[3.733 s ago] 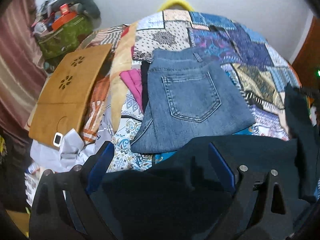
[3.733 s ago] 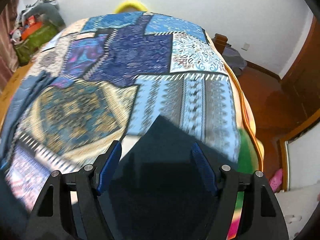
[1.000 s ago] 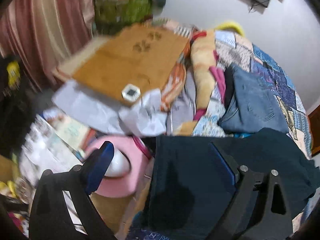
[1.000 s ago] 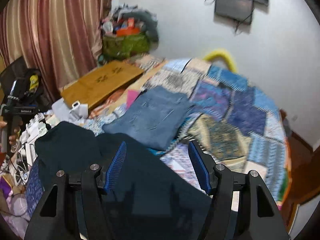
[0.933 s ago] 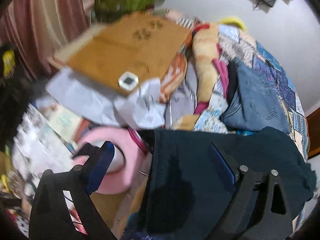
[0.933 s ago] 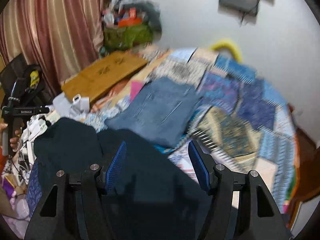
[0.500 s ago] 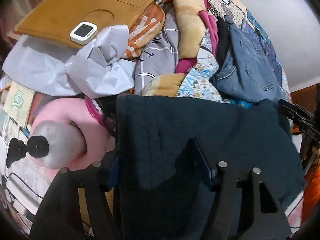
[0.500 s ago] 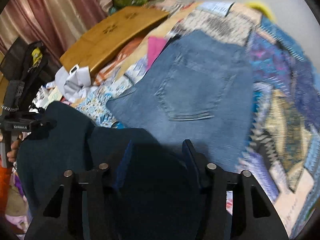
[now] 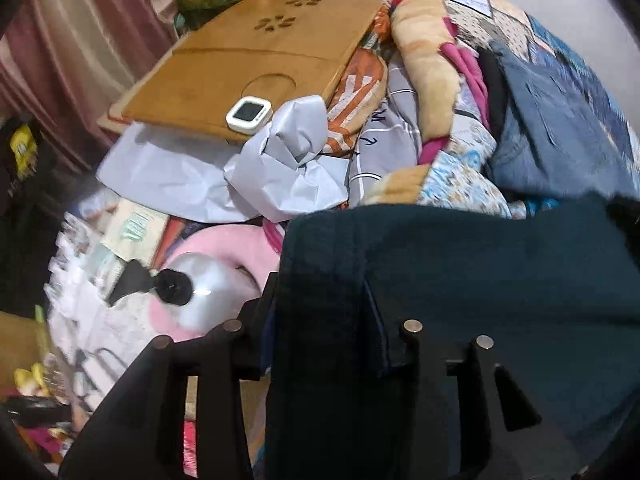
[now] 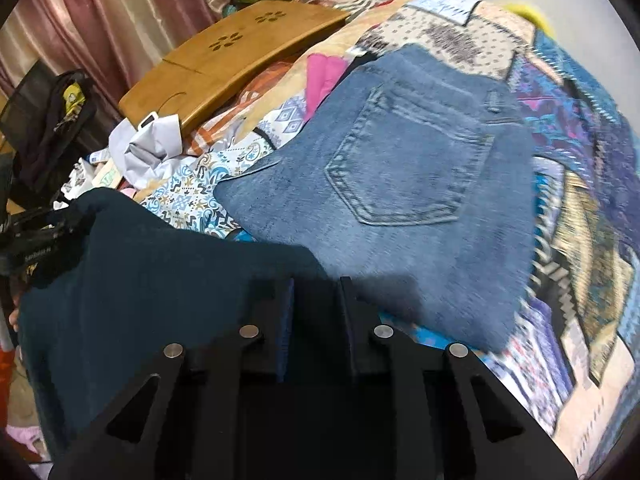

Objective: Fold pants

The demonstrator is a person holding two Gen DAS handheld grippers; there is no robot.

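Claws are closing on the dark teal pants [image 10: 160,272] at the bed's [image 10: 580,128] near edge, left claw [image 9: 320,320] and right claw [image 10: 316,320] both pinching cloth after hovering spread, readying the next fold

Dark teal pants [image 10: 152,276] lie bunched at the bed's near edge, apparently partly overlapping folded jeans.

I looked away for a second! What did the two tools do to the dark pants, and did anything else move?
Both tools tipped down toward the dark pants. The left tool and right tool, wide open a second ago, are closing with the dark cloth between their jaws. The folded jeans and wooden board stayed put.
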